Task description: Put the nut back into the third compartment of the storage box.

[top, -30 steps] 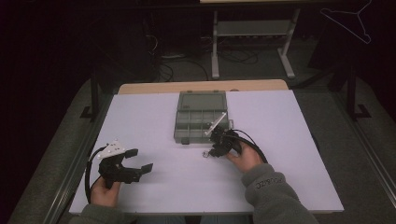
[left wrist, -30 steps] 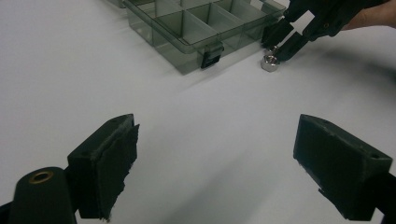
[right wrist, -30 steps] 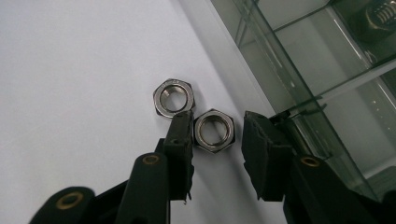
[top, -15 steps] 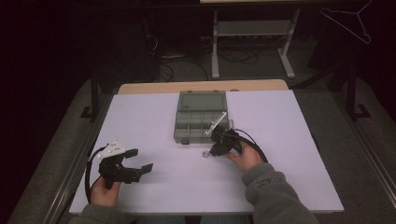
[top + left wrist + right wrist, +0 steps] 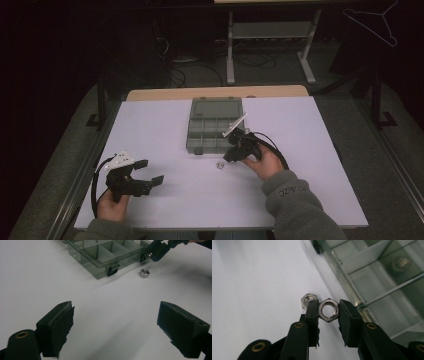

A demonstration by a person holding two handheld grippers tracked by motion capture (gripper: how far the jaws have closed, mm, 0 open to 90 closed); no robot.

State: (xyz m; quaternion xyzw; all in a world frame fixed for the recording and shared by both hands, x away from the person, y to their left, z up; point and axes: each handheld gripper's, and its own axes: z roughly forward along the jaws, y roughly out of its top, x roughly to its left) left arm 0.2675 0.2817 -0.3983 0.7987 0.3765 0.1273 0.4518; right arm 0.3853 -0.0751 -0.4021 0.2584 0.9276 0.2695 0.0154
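My right gripper (image 5: pixel 328 307) is shut on a silver hex nut (image 5: pixel 328 310), held just above the white table by the front edge of a clear grey compartment box (image 5: pixel 387 277). A second hex nut (image 5: pixel 307 299) lies on the table right behind the left jaw. In the high view the right gripper (image 5: pixel 231 154) is at the box's (image 5: pixel 215 125) front right corner, with the loose nut (image 5: pixel 219 164) just left of it. My left gripper (image 5: pixel 151 171) rests open at the table's near left, nothing between its pads (image 5: pixel 62 322). Ahead of it lie the loose nut (image 5: pixel 144 273) and the box (image 5: pixel 100 255).
The box lid lies open toward the far edge. One compartment holds another nut (image 5: pixel 400 263). The white table (image 5: pixel 310 150) has bare room left and right of the box. A metal stand (image 5: pixel 270 35) and cables are on the floor beyond.
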